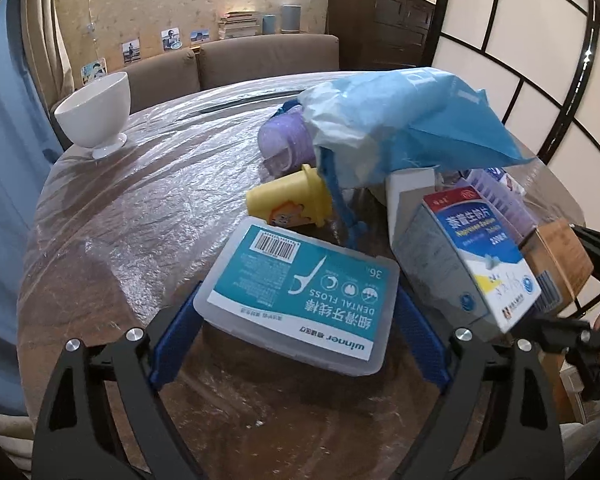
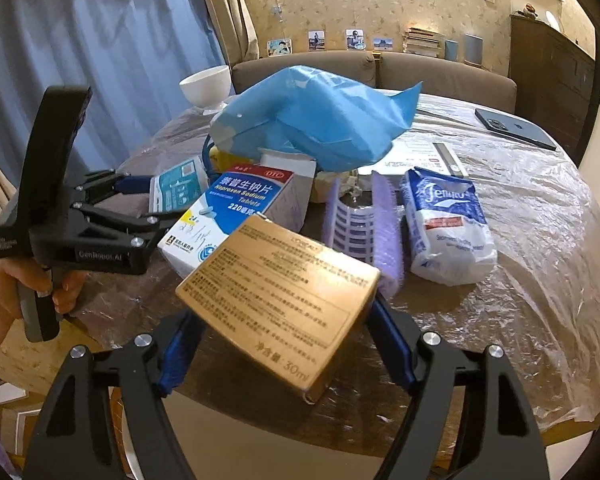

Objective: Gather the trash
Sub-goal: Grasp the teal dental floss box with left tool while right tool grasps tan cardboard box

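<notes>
Left wrist view: left claw (image 1: 297, 312) pinches the floss box (image 1: 300, 298) btwn its blue fingers, lifted off the table (image 1: 139, 208). Pill box (image 1: 472, 260) just right of it; could get knocked.

Right wrist view: right claw (image 2: 279, 344) pinches the gold box (image 2: 279, 304), tilted, held by its edges. Slick cardboard may slip out. Blue bag (image 2: 316, 120) sits ahead.

The left wrist view looks close along its tool (image 1: 295, 316) across the surface (image 1: 139, 208) toward the sofa (image 1: 259, 60); the right wrist view sits just beside, facing likewise; both share the blue bag (image 2: 316, 120) and medicine box (image 2: 235, 216).
</notes>
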`<state>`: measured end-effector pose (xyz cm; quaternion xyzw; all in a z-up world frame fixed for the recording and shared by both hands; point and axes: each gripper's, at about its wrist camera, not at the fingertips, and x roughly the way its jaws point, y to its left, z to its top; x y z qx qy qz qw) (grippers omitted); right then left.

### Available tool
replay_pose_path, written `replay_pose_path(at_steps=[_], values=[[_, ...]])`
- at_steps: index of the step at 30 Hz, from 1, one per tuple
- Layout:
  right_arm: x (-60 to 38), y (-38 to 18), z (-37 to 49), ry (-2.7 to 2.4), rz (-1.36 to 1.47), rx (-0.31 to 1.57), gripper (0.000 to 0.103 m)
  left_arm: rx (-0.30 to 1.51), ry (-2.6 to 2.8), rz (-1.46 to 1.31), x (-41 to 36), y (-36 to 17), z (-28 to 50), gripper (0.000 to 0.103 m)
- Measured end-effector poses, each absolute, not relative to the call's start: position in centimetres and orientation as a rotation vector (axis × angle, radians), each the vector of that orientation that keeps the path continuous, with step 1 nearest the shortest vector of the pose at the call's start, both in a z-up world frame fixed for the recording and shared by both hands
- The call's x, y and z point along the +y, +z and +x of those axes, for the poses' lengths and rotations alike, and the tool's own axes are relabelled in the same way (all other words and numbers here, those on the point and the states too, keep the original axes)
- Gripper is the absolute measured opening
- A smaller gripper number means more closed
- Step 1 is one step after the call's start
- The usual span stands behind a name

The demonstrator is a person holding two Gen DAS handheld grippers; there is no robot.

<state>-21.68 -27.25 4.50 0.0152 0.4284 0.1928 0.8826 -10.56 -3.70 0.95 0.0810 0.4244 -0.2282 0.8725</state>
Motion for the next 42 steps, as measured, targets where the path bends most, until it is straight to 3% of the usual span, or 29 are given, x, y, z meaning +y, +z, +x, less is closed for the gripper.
replay_pose_path(at_steps=[42], values=[[-30.2, 5.6, -23.3, 0.411, 0.098, 0.899, 0.075, 0.833, -0.351, 0.036, -3.4, 5.0, -18.3, 0.091]])
